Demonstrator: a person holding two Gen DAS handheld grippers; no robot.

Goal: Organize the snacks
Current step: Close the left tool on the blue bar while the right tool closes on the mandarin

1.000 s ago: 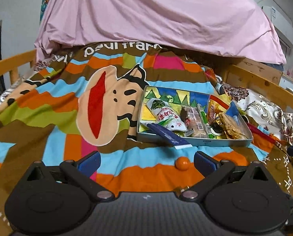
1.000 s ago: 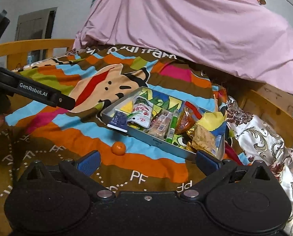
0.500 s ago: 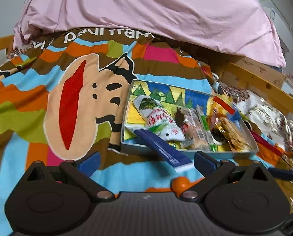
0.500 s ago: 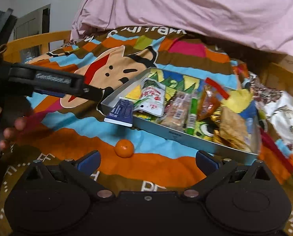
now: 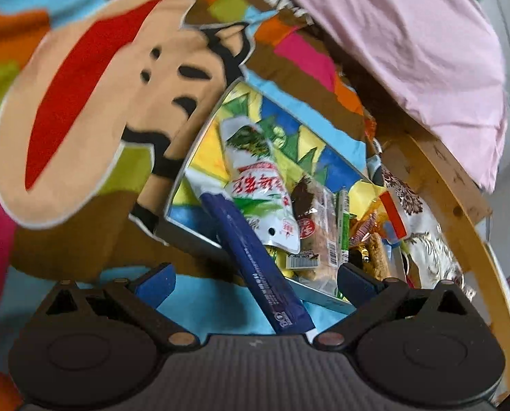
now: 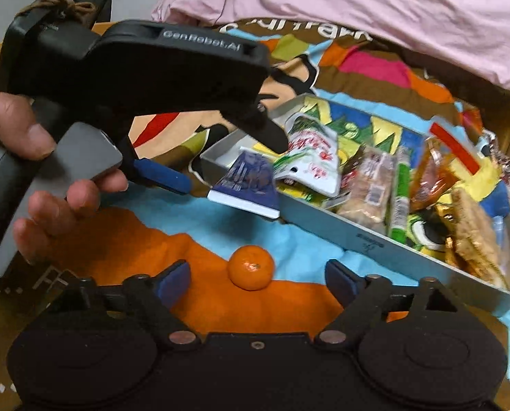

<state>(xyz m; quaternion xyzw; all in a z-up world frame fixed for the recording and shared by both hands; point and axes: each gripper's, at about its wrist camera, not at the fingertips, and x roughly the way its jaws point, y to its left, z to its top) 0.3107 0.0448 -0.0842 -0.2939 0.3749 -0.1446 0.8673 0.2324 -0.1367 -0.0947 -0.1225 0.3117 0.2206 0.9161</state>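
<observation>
A grey tray (image 6: 375,239) of snack packets lies on the striped blanket. A dark blue packet (image 5: 255,260) hangs over the tray's near rim; it also shows in the right wrist view (image 6: 251,181). My left gripper (image 5: 255,284) is open, its fingers either side of the blue packet's overhanging end without touching it. From the right wrist view the left gripper (image 6: 220,161) hovers over the tray's left corner. A small orange (image 6: 251,267) lies on the blanket between the open fingers of my right gripper (image 6: 258,281), just in front of them.
In the tray lie a white and green pouch (image 5: 258,185), a clear-wrapped bar (image 6: 368,188), a green stick (image 6: 400,198) and crackers (image 6: 474,239). A pink quilt (image 6: 357,7) is heaped behind. A wooden bed rail (image 5: 460,212) runs on the right.
My left gripper has moved forward and tilted down over the tray's near corner, bringing the blue packet between its fingers. My right gripper has moved closer to the orange.
</observation>
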